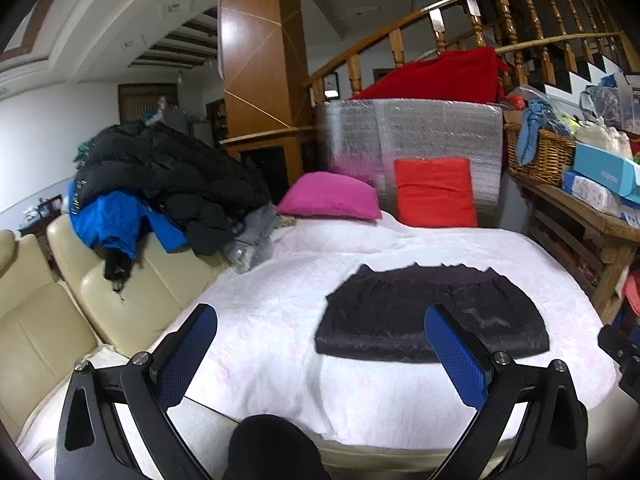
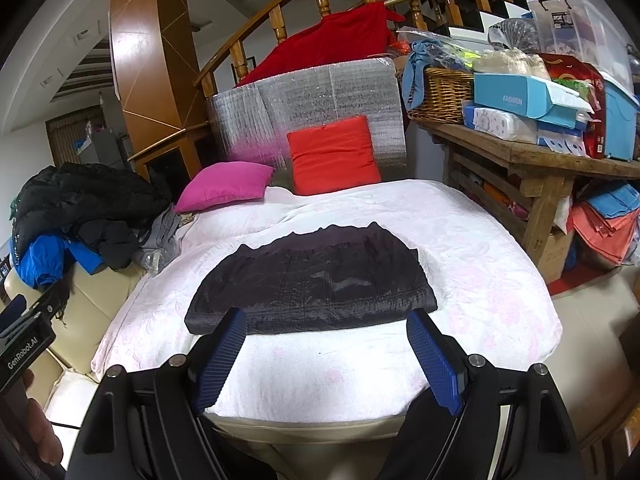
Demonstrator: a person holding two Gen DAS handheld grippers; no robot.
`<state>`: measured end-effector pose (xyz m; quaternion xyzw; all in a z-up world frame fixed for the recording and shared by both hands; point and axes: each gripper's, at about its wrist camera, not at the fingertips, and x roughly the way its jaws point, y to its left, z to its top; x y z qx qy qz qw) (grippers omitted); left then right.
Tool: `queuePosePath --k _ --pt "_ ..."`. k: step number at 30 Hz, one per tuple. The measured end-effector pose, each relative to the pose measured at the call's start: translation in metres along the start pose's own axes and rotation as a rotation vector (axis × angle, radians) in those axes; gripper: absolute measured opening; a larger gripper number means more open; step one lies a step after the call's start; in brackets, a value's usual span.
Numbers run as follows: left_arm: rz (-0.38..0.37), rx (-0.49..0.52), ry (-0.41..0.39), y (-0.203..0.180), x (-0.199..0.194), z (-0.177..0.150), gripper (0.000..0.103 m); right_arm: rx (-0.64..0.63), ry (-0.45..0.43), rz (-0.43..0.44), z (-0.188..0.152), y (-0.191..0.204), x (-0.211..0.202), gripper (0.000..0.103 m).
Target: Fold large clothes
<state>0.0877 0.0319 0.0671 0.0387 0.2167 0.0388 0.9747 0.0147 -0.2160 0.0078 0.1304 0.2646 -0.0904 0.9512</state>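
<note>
A dark padded garment (image 1: 432,312) (image 2: 316,280) lies folded into a flat rectangle on the white quilt (image 1: 280,312) (image 2: 480,264). My left gripper (image 1: 322,318) hovers open over the quilt's near edge, to the left of the garment, nothing between its blue pads. My right gripper (image 2: 326,324) is open too, its fingertips just short of the garment's near edge and apart from it. The left gripper's body (image 2: 24,336) shows at the left edge of the right wrist view. The right gripper's body (image 1: 624,354) shows at the right edge of the left wrist view.
A pile of black and blue jackets (image 1: 160,184) (image 2: 76,216) rests on the cream sofa (image 1: 60,312) at left. Pink (image 1: 330,200) and red (image 1: 436,192) pillows sit at the back. A cluttered wooden table (image 2: 532,160) with a wicker basket (image 2: 440,94) stands at right.
</note>
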Motion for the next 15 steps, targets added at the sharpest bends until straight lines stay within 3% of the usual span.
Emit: queuePosePath --k 10,15 --pt "-0.053 0.031 0.067 -0.015 0.032 -0.004 0.103 0.002 0.043 -0.011 0.003 0.002 0.040 0.085" --pt "-0.058 0.029 0.039 -0.017 0.031 -0.003 0.103 -0.012 0.059 -0.010 0.002 0.007 0.052 0.085"
